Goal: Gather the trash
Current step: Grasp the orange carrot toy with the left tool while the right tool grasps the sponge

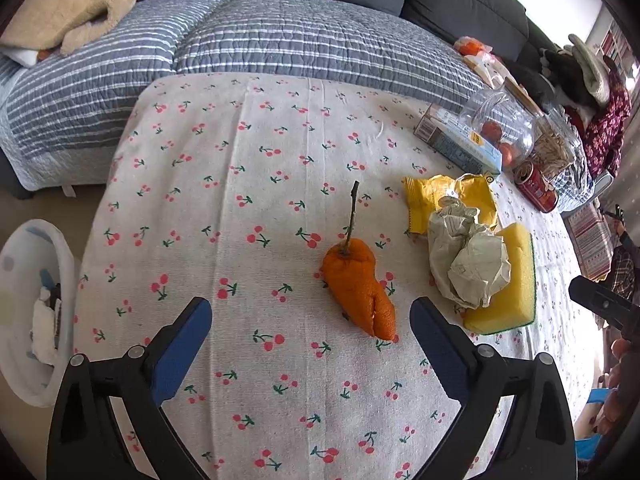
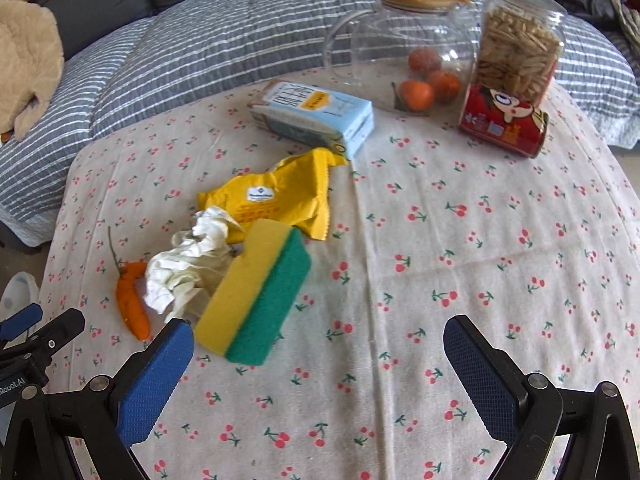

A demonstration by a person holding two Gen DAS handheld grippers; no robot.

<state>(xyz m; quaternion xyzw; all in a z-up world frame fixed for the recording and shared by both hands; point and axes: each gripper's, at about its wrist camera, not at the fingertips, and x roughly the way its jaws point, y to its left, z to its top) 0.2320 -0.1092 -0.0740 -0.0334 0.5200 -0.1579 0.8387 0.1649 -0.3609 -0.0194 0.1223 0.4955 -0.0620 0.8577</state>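
An orange peel with a stem lies on the cherry-print tablecloth, just ahead of my open, empty left gripper. Right of it lie a crumpled white paper and a yellow wrapper. The right wrist view shows the same peel, paper and wrapper. My right gripper is open and empty over the cloth, right of a yellow-green sponge. A white trash bin stands off the table's left edge.
A blue carton, a red can, a glass jar with oranges and a jar of sticks stand at the table's back. A striped quilt on a grey sofa lies behind.
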